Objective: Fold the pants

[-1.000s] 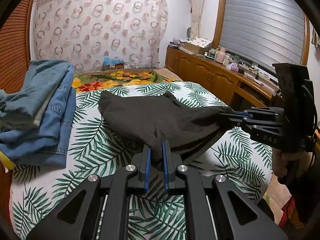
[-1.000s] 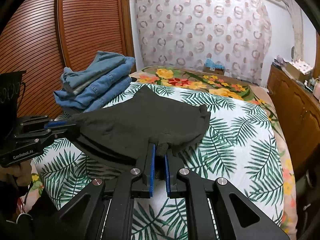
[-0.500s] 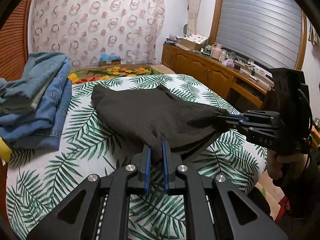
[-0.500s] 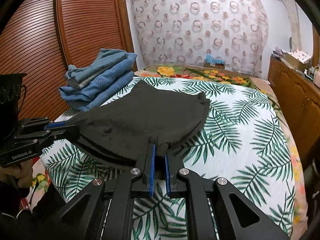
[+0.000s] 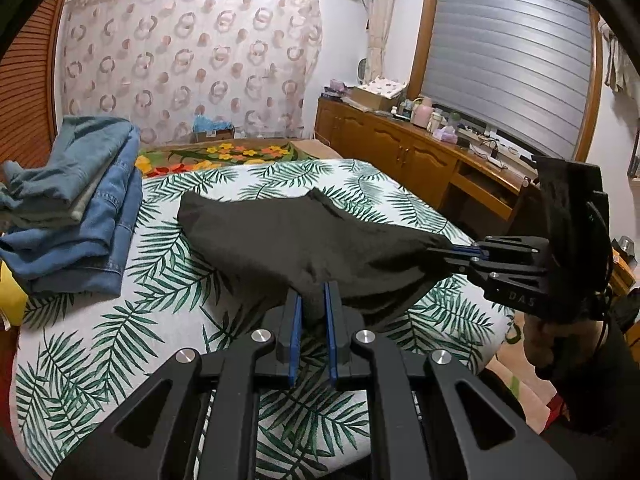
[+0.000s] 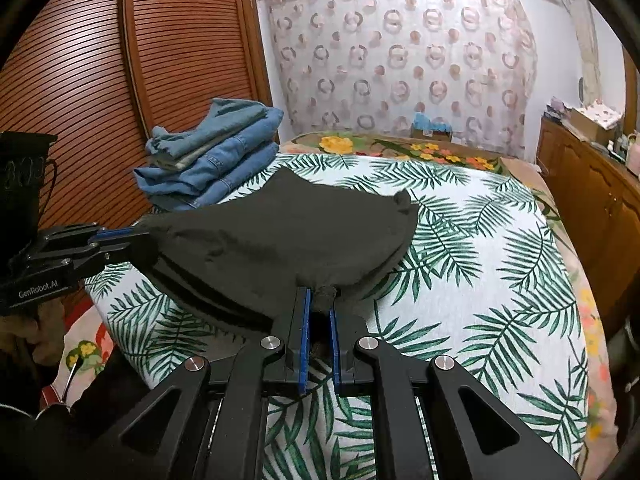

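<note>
Dark grey pants (image 5: 304,236) (image 6: 288,232) stretch across a bed with a palm-leaf sheet (image 5: 168,280) (image 6: 480,280). My left gripper (image 5: 312,300) is shut on the near edge of the pants, with bunched cloth between its blue pads. In the left wrist view the right gripper (image 5: 448,250) pinches the other near corner at the right. My right gripper (image 6: 319,298) is shut on a bunch of the same cloth. The left gripper (image 6: 136,240) shows at the left of the right wrist view, clamped on the pants. The near edge hangs lifted between both grippers; the far end lies on the bed.
A stack of folded blue jeans (image 5: 76,200) (image 6: 216,156) sits at the bed's far left by a slatted wooden wardrobe (image 6: 120,80). A wooden sideboard (image 5: 420,160) with clutter runs along the right wall. A flowered blanket (image 5: 224,156) lies at the bed's head.
Both grippers have drawn back toward the bed's near edge, pulling the pants with them. The jeans stack and the bed's head look further off. Both grips stay unchanged.
</note>
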Motion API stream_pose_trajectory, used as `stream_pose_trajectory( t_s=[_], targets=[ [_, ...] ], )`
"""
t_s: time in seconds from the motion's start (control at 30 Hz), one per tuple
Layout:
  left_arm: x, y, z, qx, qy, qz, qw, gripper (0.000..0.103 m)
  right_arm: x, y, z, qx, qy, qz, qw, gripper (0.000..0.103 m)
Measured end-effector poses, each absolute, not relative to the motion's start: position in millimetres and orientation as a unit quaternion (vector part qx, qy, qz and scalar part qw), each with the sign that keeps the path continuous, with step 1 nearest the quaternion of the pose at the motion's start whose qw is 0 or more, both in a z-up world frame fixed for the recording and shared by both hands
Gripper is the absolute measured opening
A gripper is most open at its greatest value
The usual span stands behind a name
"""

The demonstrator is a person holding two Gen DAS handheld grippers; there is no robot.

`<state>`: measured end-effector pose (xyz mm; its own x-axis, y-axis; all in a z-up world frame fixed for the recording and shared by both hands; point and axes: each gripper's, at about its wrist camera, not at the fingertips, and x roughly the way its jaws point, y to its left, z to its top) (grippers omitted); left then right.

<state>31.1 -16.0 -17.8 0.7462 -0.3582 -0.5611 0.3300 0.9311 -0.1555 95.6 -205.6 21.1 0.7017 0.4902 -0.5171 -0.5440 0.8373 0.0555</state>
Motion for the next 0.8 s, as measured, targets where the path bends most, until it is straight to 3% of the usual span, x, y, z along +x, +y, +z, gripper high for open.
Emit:
stream_pose_trajectory(
  t_s=[0.8],
  targets=[
    [9,-18,3,-0.023,0.277,-0.203,0.939,0.012,61,-218,37,-0.061,0.231,0.281,0.929,0.008]
  ],
)
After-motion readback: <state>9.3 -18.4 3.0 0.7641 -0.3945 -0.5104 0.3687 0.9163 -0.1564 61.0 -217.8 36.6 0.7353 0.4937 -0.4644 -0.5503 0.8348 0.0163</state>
